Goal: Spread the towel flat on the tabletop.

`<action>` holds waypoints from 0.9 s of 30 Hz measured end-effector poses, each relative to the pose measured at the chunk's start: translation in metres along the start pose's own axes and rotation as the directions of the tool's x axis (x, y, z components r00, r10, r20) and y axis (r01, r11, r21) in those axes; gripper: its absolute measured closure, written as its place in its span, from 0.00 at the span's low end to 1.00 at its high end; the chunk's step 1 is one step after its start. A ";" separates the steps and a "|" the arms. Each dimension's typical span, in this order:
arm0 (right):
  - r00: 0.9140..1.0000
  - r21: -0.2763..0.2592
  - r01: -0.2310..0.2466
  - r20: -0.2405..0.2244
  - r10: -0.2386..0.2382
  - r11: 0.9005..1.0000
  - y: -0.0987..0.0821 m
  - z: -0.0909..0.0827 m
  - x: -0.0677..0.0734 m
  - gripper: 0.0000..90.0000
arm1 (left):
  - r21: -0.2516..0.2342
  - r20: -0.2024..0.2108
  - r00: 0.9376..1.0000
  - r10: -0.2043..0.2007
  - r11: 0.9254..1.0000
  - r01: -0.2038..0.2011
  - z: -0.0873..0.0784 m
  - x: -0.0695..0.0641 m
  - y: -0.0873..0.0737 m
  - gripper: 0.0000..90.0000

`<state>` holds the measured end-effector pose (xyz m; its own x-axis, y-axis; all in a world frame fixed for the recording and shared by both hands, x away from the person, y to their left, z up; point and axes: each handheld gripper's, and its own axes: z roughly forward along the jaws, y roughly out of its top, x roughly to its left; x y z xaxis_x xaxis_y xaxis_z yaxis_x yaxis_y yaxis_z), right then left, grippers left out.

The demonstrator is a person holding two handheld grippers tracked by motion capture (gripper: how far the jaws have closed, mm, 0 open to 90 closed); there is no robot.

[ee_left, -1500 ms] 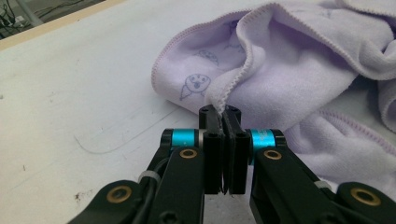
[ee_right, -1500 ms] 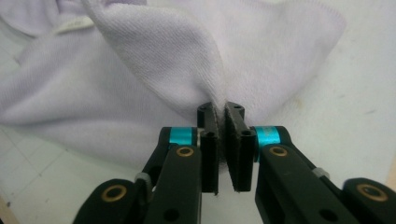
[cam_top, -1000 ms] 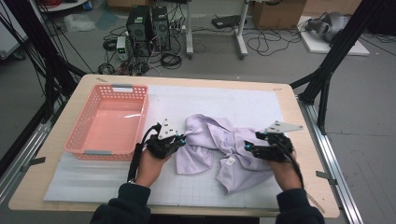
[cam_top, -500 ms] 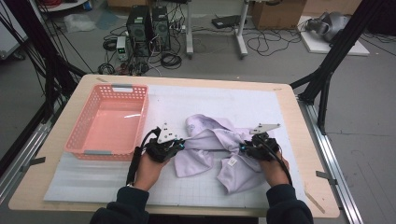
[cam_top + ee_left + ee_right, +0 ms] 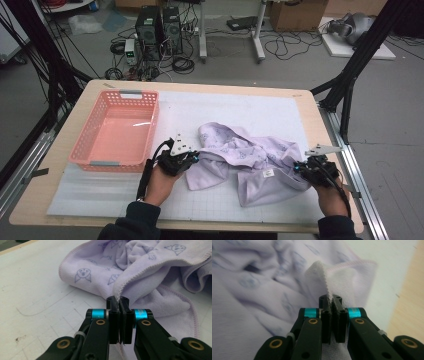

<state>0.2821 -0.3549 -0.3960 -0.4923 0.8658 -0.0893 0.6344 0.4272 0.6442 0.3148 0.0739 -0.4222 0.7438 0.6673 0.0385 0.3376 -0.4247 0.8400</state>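
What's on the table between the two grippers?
The purple towel, crumpled, spans from the left gripper to the right gripper in the high view; each is shut on an edge.

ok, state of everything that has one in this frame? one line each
left claw: shut on the towel's hemmed edge
right claw: shut on the towel's edge, jaws just closed
towel: crumpled, bunched on the mat, pinched at both ends
basket: upright, nothing in it
mat: flat on the table
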 end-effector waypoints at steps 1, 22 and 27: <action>1.000 0.019 -0.009 0.026 0.008 1.000 -0.003 -0.003 -0.003 0.96 | -0.004 0.005 1.000 -0.004 1.000 0.004 0.000 -0.001 -0.001 0.97; 0.983 -0.060 0.143 -0.109 -0.149 0.988 0.084 0.073 0.035 0.52 | -0.097 -0.001 0.995 -0.102 0.990 0.102 -0.015 0.007 0.001 0.59; 0.960 0.005 0.220 -0.177 -0.216 0.975 0.095 0.095 0.046 0.88 | -0.101 -0.001 0.993 -0.115 0.988 0.114 -0.016 0.009 0.003 0.59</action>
<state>0.3761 -0.2493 -0.4114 -0.7153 0.6929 -0.0904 0.5131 0.6086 0.6053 0.3136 0.0887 -0.4109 0.6992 0.7126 -0.0577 0.3602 -0.2813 0.8894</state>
